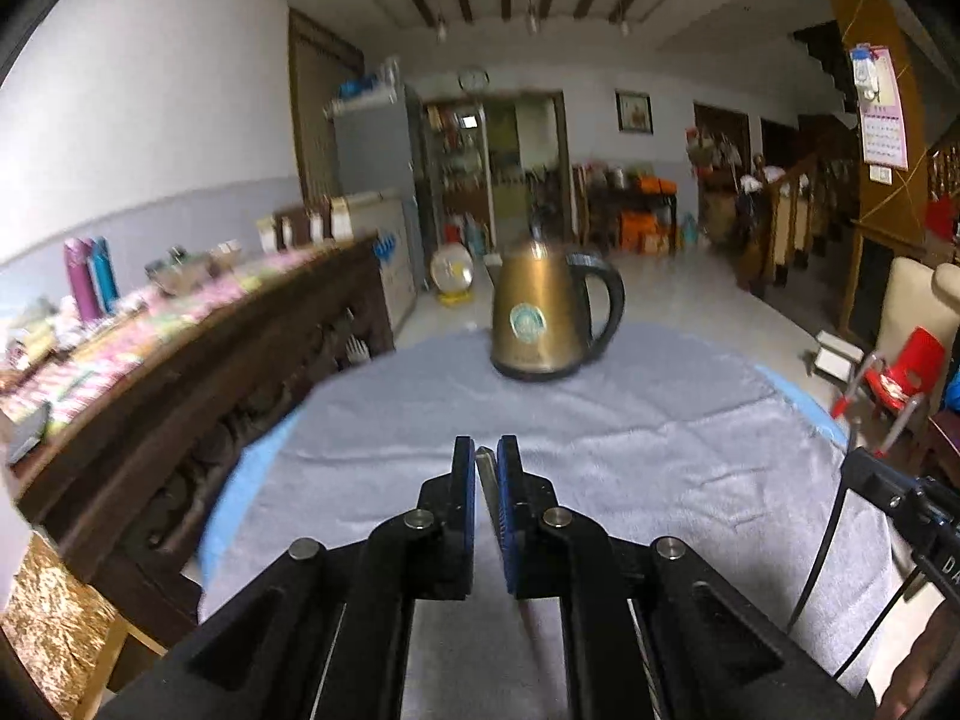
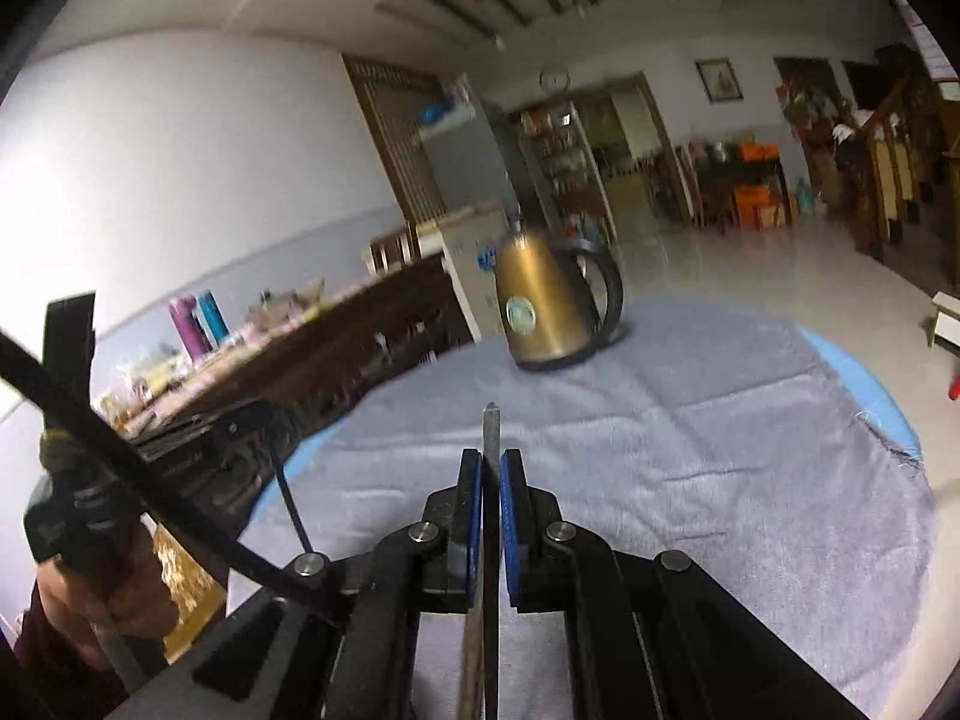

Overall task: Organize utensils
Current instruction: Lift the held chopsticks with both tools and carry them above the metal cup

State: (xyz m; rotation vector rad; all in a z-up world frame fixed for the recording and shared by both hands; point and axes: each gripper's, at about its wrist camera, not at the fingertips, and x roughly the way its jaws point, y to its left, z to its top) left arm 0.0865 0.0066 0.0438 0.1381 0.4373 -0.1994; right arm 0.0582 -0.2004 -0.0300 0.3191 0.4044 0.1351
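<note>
My left gripper point(image 1: 485, 450) is shut on a flat metal utensil handle point(image 1: 489, 480) that runs back between the blue pads, held above the grey cloth point(image 1: 630, 450). My right gripper point(image 2: 491, 462) is shut on another thin metal utensil handle point(image 2: 491, 438) whose tip sticks out past the fingertips. What kind of utensil each is stays hidden below the jaws. The left gripper's body and the hand on it show at the left of the right wrist view point(image 2: 66, 516). The right gripper's body shows at the right edge of the left wrist view point(image 1: 900, 504).
A gold kettle point(image 1: 540, 318) with a black handle stands at the far side of the round, cloth-covered table; it also shows in the right wrist view point(image 2: 543, 312). A dark wooden sideboard point(image 1: 210, 372) with clutter runs along the left. A red chair point(image 1: 906, 372) stands at the right.
</note>
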